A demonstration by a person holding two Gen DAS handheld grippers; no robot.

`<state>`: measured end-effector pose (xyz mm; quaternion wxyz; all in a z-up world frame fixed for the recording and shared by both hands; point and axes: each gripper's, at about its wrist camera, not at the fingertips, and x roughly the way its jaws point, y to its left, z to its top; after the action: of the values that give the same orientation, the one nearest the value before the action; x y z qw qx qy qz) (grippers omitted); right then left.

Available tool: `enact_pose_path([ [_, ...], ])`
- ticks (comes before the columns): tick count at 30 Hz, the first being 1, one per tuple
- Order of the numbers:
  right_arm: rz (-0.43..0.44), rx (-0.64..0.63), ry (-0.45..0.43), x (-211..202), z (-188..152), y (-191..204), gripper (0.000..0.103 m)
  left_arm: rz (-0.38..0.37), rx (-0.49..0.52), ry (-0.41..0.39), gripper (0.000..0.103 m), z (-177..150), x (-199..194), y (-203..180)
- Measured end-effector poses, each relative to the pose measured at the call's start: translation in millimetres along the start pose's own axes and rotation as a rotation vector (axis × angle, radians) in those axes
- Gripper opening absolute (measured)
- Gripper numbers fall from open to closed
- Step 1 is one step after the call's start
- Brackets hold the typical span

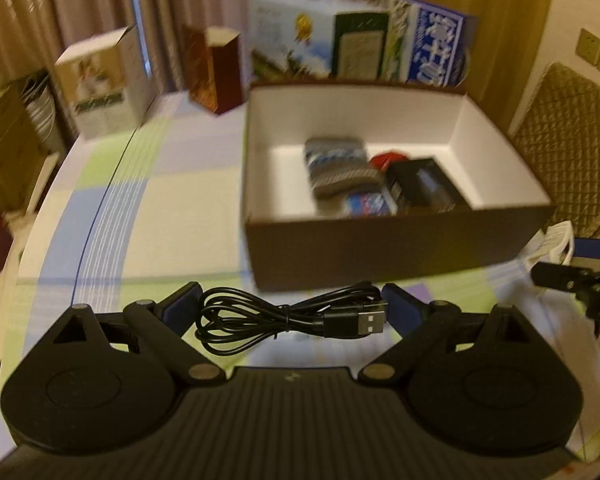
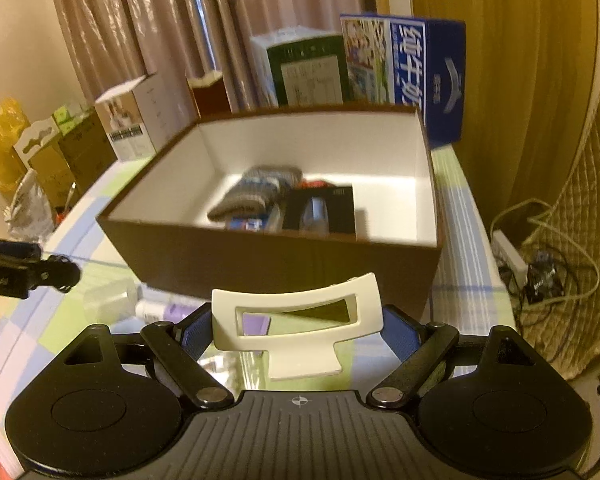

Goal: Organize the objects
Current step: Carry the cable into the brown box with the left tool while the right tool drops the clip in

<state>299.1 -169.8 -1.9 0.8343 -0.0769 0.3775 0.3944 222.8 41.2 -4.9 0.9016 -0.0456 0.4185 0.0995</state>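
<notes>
Left gripper [image 1: 290, 310] clamps coiled USB cable [image 1: 284, 318], near brown box [image 1: 380, 248] holding socks [image 1: 340, 170] and black pack [image 1: 424, 186].

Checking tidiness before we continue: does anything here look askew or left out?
A small bottle lies on its side on the table, outside the brown box. Inside the box, the sock and packets sit jumbled.

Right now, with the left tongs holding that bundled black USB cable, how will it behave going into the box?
The cable looks floppy: its loops sag either side of a middle tie. It is probably light. Held between the left tongs, a loose loop or the plug could snag on the brown box rim.
</notes>
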Motion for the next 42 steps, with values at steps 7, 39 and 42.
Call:
enact_pose_path([
  [7, 0.004, -0.006, -0.057, 0.2, 31.4, -10.5, 0.084, -0.026, 0.073, -0.055, 0.094, 43.9, 14.3, -20.7],
  [39, -0.090, 0.023, -0.019, 125.7, 132.8, -53.6, 0.084, 0.044, 0.184, 0.108, 0.094, 162.1, 193.3, -19.7],
  [42, -0.097, 0.035, -0.013, 133.2, 136.7, -56.4, 0.084, 0.054, 0.191, 0.109, 0.094, 168.3, 202.8, -18.5],
])
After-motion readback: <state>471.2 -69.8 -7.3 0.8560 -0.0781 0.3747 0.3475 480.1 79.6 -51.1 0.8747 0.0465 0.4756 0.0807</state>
